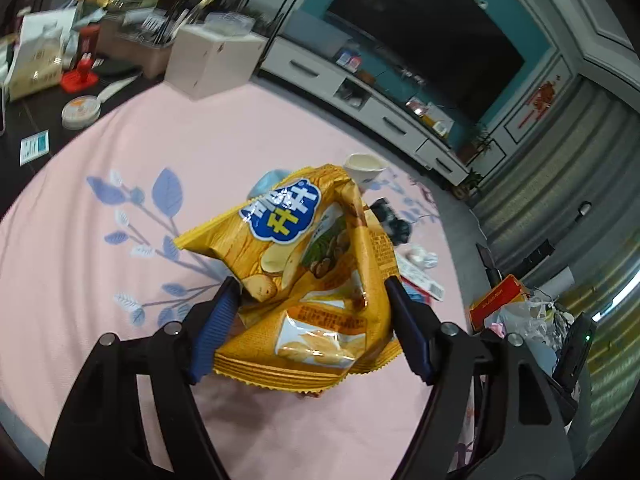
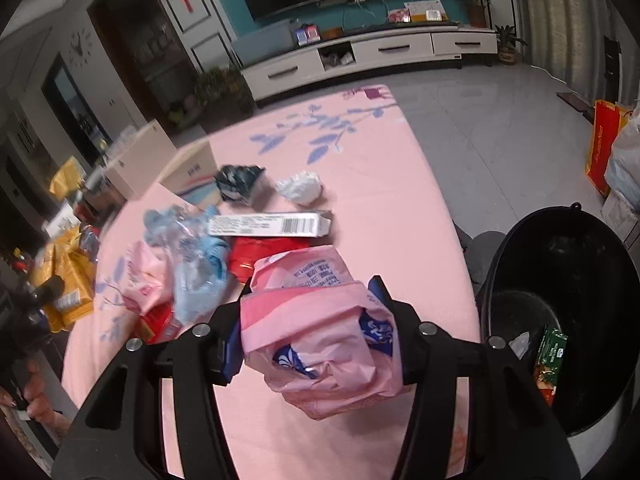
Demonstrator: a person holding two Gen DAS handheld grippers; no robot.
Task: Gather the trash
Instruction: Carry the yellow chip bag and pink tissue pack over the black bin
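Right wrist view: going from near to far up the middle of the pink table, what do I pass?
Pink wrapper in the right gripper → red packet → long barcoded box → crumpled white wad → blue leaf print on the tablecloth.

Both views are lit dimly and evenly from overhead, ceiling lights being mirrored as bright spots in the dark television (image 1: 424, 36) far beyond the jaws. Straight lines are bowed towards the black-vignetted edges. Motion blur is seen left of the jaws, with glare on the yellow chip bag (image 1: 304, 280).
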